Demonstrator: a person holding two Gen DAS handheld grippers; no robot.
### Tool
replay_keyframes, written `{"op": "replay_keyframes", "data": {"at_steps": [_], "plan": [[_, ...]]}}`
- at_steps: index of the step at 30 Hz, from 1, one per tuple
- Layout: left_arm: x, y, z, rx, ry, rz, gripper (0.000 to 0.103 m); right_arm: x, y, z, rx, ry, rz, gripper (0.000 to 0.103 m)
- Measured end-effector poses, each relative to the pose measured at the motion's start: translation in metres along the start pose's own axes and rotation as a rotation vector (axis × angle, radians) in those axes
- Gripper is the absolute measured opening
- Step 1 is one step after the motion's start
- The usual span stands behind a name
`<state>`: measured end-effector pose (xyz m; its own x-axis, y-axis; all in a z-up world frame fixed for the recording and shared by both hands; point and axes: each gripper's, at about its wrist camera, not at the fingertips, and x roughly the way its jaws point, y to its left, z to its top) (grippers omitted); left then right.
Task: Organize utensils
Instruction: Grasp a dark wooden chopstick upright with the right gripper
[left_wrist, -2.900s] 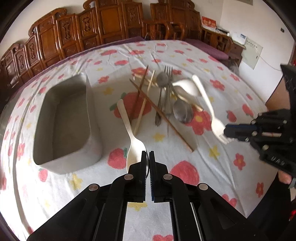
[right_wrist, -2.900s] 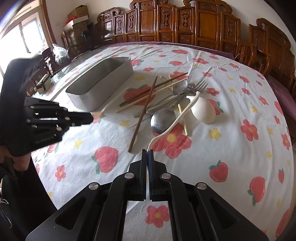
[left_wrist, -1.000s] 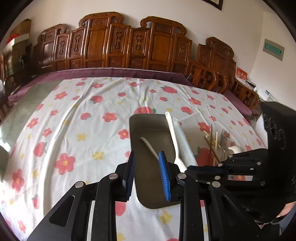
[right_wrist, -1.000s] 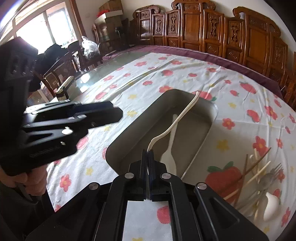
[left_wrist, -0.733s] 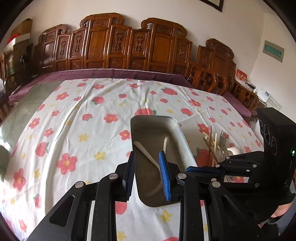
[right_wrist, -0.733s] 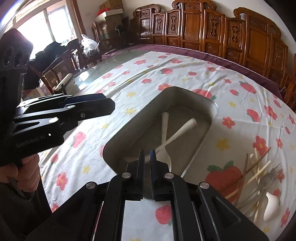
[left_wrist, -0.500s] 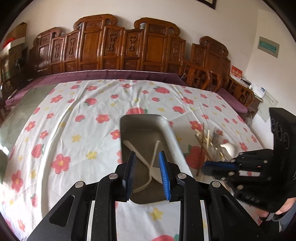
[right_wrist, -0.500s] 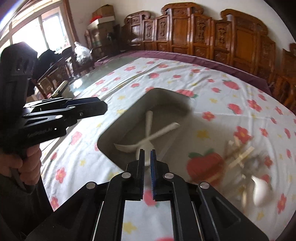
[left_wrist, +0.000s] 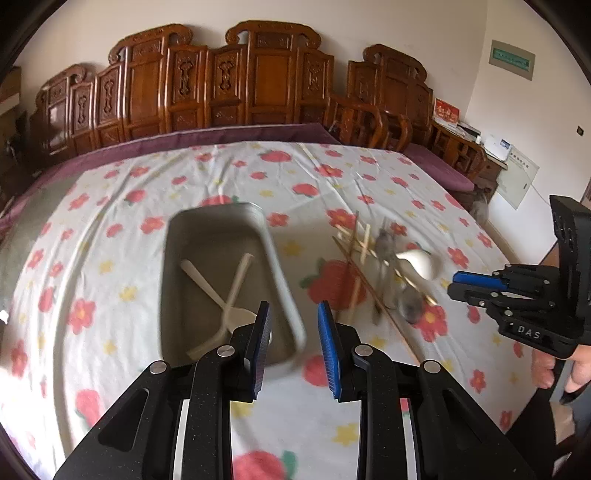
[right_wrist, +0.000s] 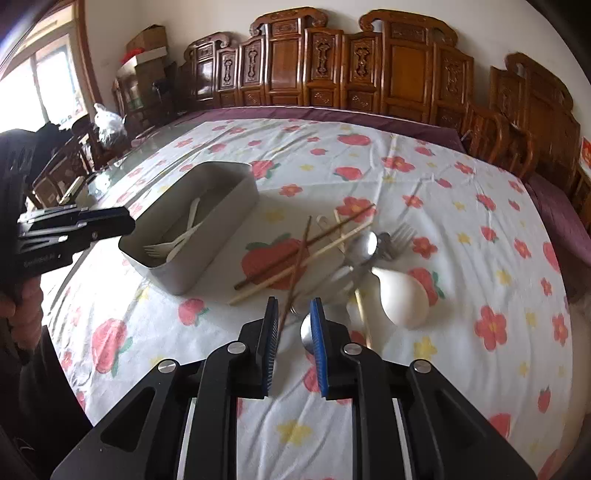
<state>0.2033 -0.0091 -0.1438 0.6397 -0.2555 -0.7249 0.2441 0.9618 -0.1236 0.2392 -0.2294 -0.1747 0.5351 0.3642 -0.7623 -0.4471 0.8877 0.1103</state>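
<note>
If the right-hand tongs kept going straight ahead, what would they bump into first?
Probably the dark wooden chopstick, whose near end lies between the open right tongs, with a metal spoon right beside; depth is uncertain.

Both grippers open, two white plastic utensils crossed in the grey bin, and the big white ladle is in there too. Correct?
Not quite. The white ladle is not in the grey bin; the right wrist view shows it on the tablecloth among the chopsticks and metal cutlery. The rest holds: left gripper and right gripper are open, and two white plastic utensils lie crossed in the bin.
</note>
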Motion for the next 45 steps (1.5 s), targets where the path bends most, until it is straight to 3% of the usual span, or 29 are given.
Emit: {"op": "replay_keyframes", "data": {"at_steps": [3,9,17,25,26,27,45], "plan": [[0.002,-0.009,-0.005,0.002,0.018,-0.003,0.025,0.005,0.004,-0.007,-0.004,0.009,0.009,0.031],[0.001,-0.024,-0.016,0.022,0.046,0.004,0.025,0.031,0.023,-0.024,-0.017,0.060,0.033,0.031],[-0.002,-0.028,-0.026,0.023,0.074,0.027,0.025,0.061,0.034,-0.028,-0.031,0.136,-0.003,0.030],[0.005,-0.034,-0.031,0.024,0.102,0.034,0.025,0.073,0.029,-0.035,-0.045,0.171,-0.069,0.013],[0.007,-0.035,-0.031,0.024,0.108,0.035,0.025,0.073,0.028,-0.035,-0.042,0.174,-0.076,0.006],[0.009,-0.037,-0.031,0.026,0.113,0.036,0.025,0.073,0.025,-0.035,-0.033,0.180,-0.068,0.006],[0.058,-0.070,-0.014,0.106,0.172,0.030,0.025,-0.003,-0.017,-0.034,0.014,0.062,-0.024,0.006]]}}
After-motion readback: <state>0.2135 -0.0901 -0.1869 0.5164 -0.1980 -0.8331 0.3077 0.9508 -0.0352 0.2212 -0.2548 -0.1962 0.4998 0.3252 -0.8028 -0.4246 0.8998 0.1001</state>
